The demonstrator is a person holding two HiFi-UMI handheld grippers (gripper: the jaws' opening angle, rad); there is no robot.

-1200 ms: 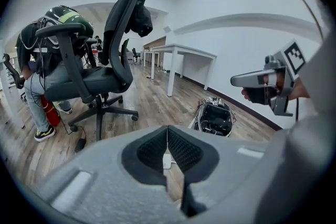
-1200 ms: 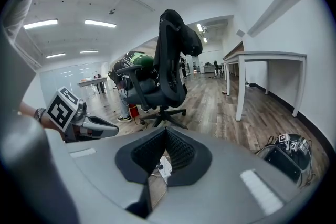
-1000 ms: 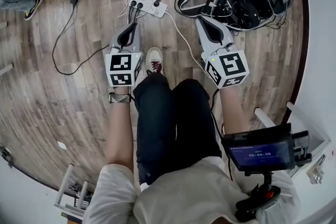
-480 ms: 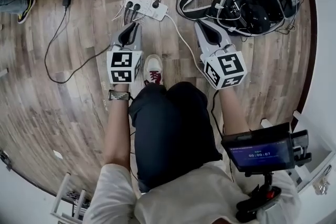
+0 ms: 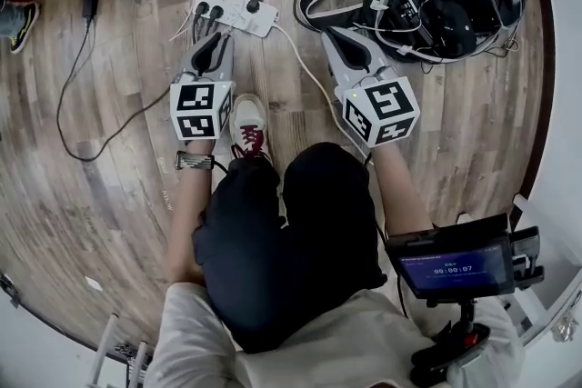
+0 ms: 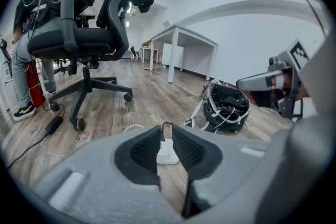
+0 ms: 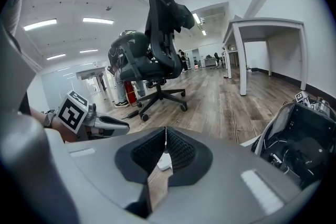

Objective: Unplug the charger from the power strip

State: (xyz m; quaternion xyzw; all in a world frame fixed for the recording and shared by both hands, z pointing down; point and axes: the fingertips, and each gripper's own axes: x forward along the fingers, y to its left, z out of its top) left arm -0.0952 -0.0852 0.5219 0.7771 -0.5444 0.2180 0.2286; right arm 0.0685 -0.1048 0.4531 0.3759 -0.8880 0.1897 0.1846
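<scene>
A white power strip (image 5: pixel 232 10) lies on the wood floor with two black plugs (image 5: pixel 209 12) at its left end and a third black plug (image 5: pixel 255 4) further right. My left gripper (image 5: pixel 213 41) hovers just short of the two left plugs. Its jaws are opening and nothing is between them. In the left gripper view the strip (image 6: pixel 168 155) shows through the gap of that gripper (image 6: pixel 166 136). My right gripper (image 5: pixel 338 37) hangs to the right of the strip over its white cable (image 5: pixel 305 68). Its tips (image 7: pixel 166 132) meet, shut on nothing.
An open black bag (image 5: pixel 446 0) full of cables lies at the right. A black adapter brick (image 5: pixel 91 0) and its cord lie at the left. An office chair (image 6: pixel 86 34) and a white table (image 6: pixel 181 42) stand behind. The person's shoe (image 5: pixel 247 127) is below the strip.
Both grippers have sunk toward the floor and now sit closer to the power strip. The left gripper's jaws have parted; the right gripper's jaws stay together.
</scene>
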